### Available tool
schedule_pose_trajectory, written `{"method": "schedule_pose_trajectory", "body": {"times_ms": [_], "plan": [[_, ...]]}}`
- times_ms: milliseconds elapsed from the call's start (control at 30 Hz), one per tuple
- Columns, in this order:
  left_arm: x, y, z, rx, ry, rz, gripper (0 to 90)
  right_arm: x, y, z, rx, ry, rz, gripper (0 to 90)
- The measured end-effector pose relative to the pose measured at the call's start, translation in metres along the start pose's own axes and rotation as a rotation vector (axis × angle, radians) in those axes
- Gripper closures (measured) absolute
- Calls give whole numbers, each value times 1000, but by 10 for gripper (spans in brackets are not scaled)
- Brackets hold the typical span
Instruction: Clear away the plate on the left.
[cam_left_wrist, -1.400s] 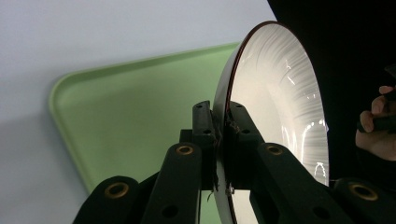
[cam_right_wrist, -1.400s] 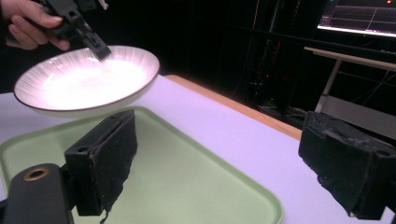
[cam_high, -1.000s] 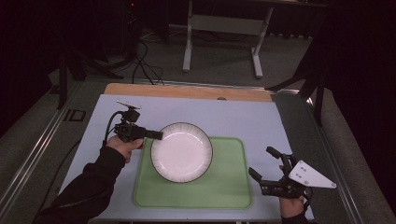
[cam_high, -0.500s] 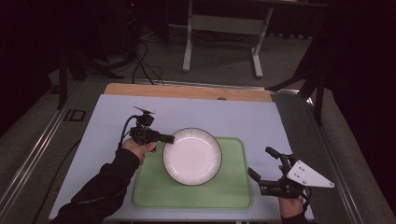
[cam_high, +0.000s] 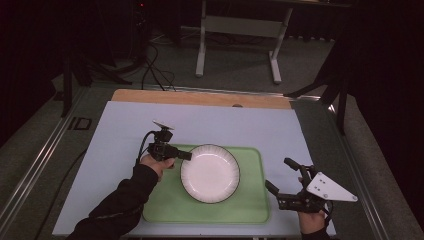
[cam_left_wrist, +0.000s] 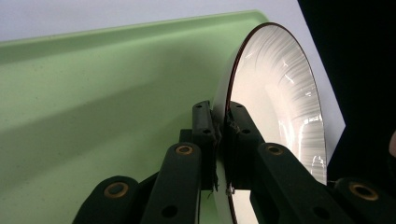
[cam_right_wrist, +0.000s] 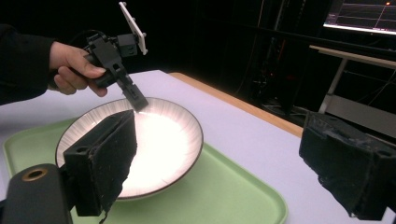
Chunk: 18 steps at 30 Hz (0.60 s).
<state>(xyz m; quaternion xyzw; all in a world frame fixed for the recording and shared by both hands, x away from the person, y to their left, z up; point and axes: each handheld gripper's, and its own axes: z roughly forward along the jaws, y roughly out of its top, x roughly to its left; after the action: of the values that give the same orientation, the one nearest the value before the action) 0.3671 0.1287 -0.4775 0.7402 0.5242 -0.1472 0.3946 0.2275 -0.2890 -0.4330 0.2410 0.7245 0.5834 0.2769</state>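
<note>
High view: round white ceramic plate with a thin dark rim (cam_high: 210, 173) at centre frame, over the flat pale green plastic tray (cam_high: 250, 207), which lies on a light blue-grey table mat (cam_high: 225, 122). Left gripper (cam_high: 185, 156), black, just left of centre, held in a hand (cam_high: 154, 164) with a dark sleeve entering from the lower left; jaws clamped on the plate's left rim. Right gripper (cam_high: 277, 176) at lower right, off the tray's right edge and well apart from the plate, jaws spread wide with nothing between them; grey three-cornered plate on its top.

Left gripper view: two black jaws rising from the bottom centre, pressed together on the plate's edge (cam_left_wrist: 280, 93), one pad on each face; plate seen edge-on at right, green tray behind at left.

Right gripper view: two black padded jaws far apart at lower left and lower right; plate at centre left above the tray, left gripper biting its far rim at upper left.
</note>
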Motion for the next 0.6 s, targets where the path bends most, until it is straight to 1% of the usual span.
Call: {"method": "schedule_pose_trajectory", "body": {"times_ms": [100,233,267,300,467,500,567,600], "plan": [[2,-1,5,9,4,1,843,0,0,1,3,0,-1,110],[4,-2,12,25,29,6,843,0,0,1,4,1,-3,110],[5,-3,13,26,34,0,842,0,0,1,3,1,-3,110],[7,-4,14,36,42,3,843,0,0,0,4,0,-3,110],[12,-5,17,43,39,-11,845,0,-1,0,4,0,-1,110],[13,-5,18,46,41,-3,846,0,0,0,5,0,-3,110],[13,-5,18,46,41,-3,846,0,0,1,5,1,-4,110],[13,-5,19,46,46,8,846,0,0,1,5,1,-4,110]]}}
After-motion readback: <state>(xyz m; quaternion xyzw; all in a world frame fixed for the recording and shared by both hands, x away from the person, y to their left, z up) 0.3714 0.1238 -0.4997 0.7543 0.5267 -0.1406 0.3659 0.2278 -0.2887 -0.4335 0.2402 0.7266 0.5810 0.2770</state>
